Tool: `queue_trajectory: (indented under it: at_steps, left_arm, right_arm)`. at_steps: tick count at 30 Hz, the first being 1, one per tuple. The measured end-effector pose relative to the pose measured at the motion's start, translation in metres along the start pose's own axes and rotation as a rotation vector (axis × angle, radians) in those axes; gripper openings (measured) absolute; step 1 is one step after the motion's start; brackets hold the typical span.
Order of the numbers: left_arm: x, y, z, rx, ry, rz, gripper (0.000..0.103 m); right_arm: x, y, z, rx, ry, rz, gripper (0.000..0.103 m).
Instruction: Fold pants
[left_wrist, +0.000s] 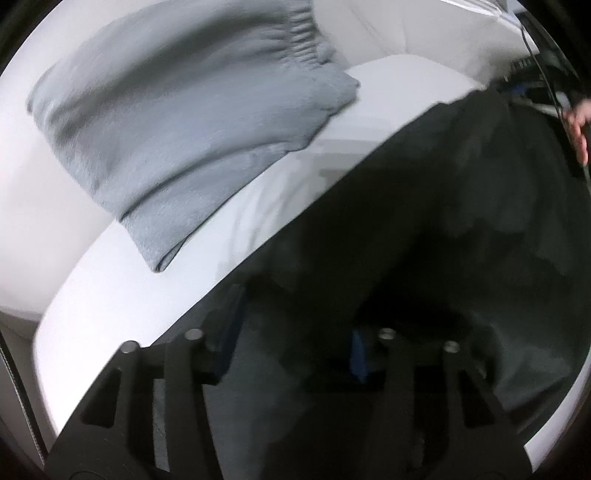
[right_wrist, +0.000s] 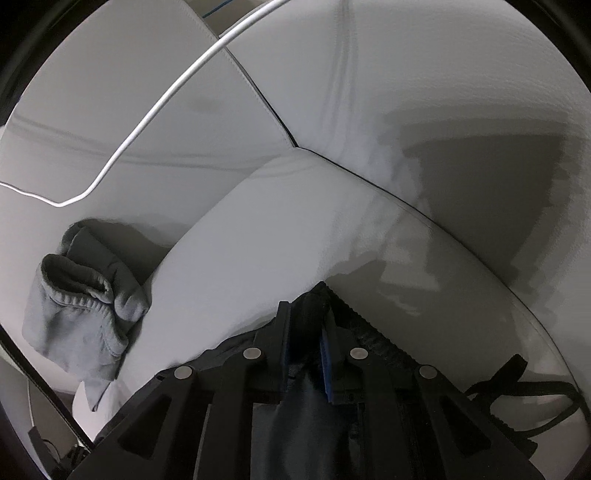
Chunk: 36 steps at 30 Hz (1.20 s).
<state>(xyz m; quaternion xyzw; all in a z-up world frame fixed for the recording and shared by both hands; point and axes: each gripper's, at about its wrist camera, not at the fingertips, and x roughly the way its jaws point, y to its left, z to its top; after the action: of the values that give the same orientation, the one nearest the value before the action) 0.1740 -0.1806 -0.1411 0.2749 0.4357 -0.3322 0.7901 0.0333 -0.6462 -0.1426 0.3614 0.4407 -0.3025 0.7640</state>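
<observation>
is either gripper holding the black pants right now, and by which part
The right gripper is shut on a bunched fold of the black pants near their ribbed edge. The left gripper is open above the pants, gripping nothing.

I am working in what looks like a home living room. A broad white leather sofa (right_wrist: 424, 92) with stitched seat and back cushions fills both views. Folded grey knit pants with an elastic waistband (left_wrist: 177, 122) lie on one seat cushion, and dark black pants (left_wrist: 443, 206) are spread over another, laundry on household furniture.
</observation>
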Motion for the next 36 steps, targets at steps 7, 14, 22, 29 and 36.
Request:
queue_trajectory:
  at_steps: [7,14,22,29,36]
  left_arm:
    - [-0.021,-0.002,0.003,0.024,-0.047,0.076,0.066]
    - [-0.075,0.032,0.001,-0.112,-0.188,-0.103,0.082]
    - [-0.092,0.024,0.004,-0.124,-0.159,-0.141,0.096]
    - [-0.034,0.008,0.016,-0.118,0.053,0.077,0.08]
    - [-0.039,0.037,0.008,-0.33,-0.053,-0.21,0.033]
  right_arm:
    - [-0.005,-0.012,0.005,0.02,0.005,-0.045,0.058]
    - [-0.023,-0.023,0.012,-0.011,0.007,-0.051,0.059]
    - [-0.068,-0.019,0.011,-0.061,-0.091,-0.026,0.059]
    - [-0.068,0.018,-0.006,-0.186,-0.047,0.072,0.059]
    - [-0.023,0.039,-0.022,-0.271,-0.005,0.007,0.048]
